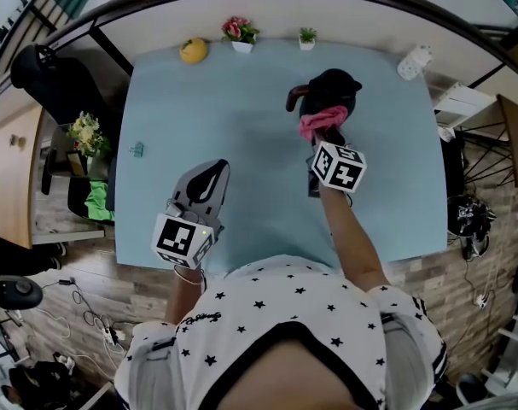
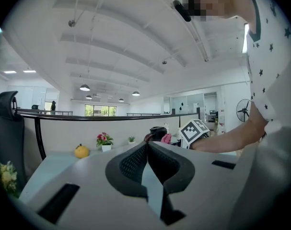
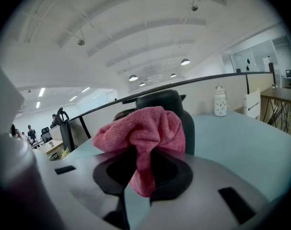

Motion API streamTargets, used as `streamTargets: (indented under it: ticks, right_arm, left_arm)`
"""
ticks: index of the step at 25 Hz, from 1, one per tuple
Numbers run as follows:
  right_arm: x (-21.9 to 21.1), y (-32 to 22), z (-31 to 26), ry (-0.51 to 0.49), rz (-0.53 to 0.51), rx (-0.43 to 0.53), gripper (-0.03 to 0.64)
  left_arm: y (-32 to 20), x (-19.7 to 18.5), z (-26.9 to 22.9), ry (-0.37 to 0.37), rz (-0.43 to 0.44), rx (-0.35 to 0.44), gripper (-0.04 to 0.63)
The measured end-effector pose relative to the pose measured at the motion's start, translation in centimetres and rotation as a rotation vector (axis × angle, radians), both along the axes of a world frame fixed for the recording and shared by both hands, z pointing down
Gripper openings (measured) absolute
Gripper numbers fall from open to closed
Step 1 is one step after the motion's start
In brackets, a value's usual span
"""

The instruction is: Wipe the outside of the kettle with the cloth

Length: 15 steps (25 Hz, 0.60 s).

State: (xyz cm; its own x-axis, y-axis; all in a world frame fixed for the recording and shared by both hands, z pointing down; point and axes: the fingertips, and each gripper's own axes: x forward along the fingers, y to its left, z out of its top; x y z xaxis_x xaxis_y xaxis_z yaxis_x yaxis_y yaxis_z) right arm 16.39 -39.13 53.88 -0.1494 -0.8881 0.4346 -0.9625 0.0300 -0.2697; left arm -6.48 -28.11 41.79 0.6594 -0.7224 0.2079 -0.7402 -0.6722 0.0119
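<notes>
The soft, light cloth [image 3: 145,128], clamped in the fingers of the right gripper [image 3: 144,169], bunches at the near side of the kettle [image 1: 331,88], likely rigid, smooth and tippable, standing toward the far right of the surface [image 1: 241,126] with open room around, while the left gripper [image 1: 209,178], fingers together and empty, hovers well apart.

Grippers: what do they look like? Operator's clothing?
The left gripper and right gripper have light grey bodies and curved black textured pads. Each carries a white cube with black square markers. Person wears a white short-sleeved shirt with black stars.
</notes>
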Motion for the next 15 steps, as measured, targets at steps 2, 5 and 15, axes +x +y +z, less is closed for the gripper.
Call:
streamTargets:
  ticks: [2,5,15]
  right_arm:
    - [0.0,0.2,1.2,-0.009,0.004,-0.035,0.075]
    - [0.2,0.2,2.6,-0.007,0.008,-0.07,0.077]
    - [0.0,0.2,7.3,-0.034,0.009,-0.19,0.077]
  left_arm:
    - [-0.2,-0.1,0.1,0.003,-0.004,-0.003,0.031]
    - [-0.6,-0.2,0.3,0.004,-0.011,-0.005,0.031]
    - [-1.3,-0.4,0.6,-0.002,-0.026,-0.015,0.031]
